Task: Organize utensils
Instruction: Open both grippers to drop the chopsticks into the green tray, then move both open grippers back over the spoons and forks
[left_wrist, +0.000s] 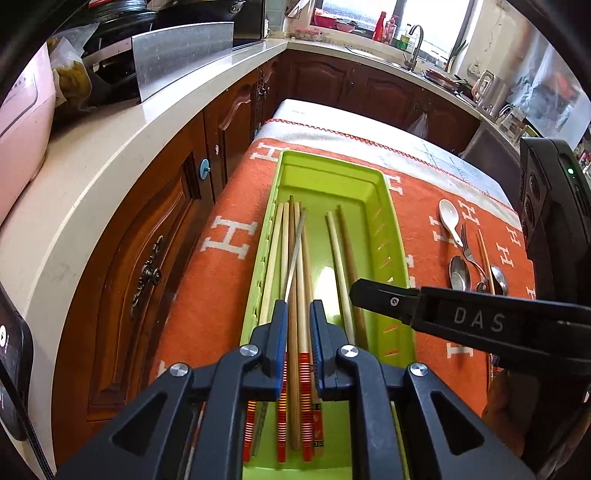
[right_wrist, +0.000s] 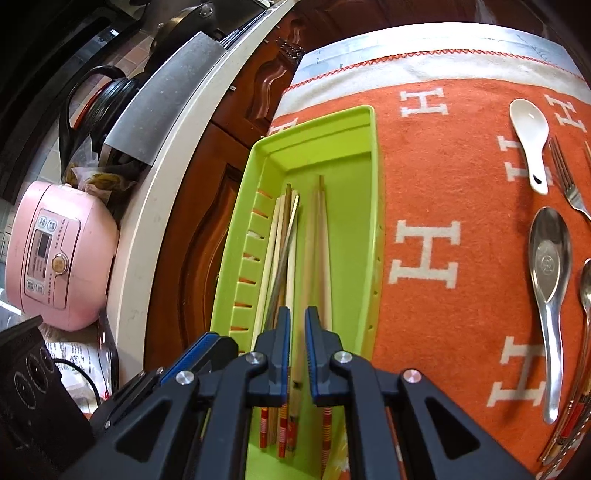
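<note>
Long green tray (left_wrist: 386, 199) lying on the orange cloth (left_wrist: 229, 280) with white H letters, spread over the tabletop. Inside the tray, along its left wall, a bunch of wooden chopsticks (left_wrist: 275, 251) side by side, with one thin metal chopstick (left_wrist: 295, 247) lying slanted across them. A bit to the right of the bunch, still in the tray, two more wooden chopsticks (left_wrist: 343, 251) close together. Red and white striped ends at the near side, plain tips pointing far.

Left hand-held gripper (left_wrist: 299, 314) tilted down over the near part of the bunch. Blue pads (left_wrist: 280, 332) close together with only a thin gap, and chopsticks showing through that gap. Cannot tell if the pads squeeze them or just hang above them.

Right hand-held gripper (right_wrist: 297, 317) also tilted down over the tray, just right of the left one. Jaws together, nothing clamped; in the left wrist view, its black tip (left_wrist: 356, 291) bare above the pair of chopsticks.

On the cloth, well to the right of the tray: a white spoon (right_wrist: 528, 125) farthest away, a fork (right_wrist: 565, 177) beside it, then a big metal spoon (right_wrist: 550, 266) nearer. More cutlery at the right edge, too cut off to tell.

On the left, past dark wood cupboard doors, a pale kitchen counter with a pink rice cooker (right_wrist: 62, 251).
</note>
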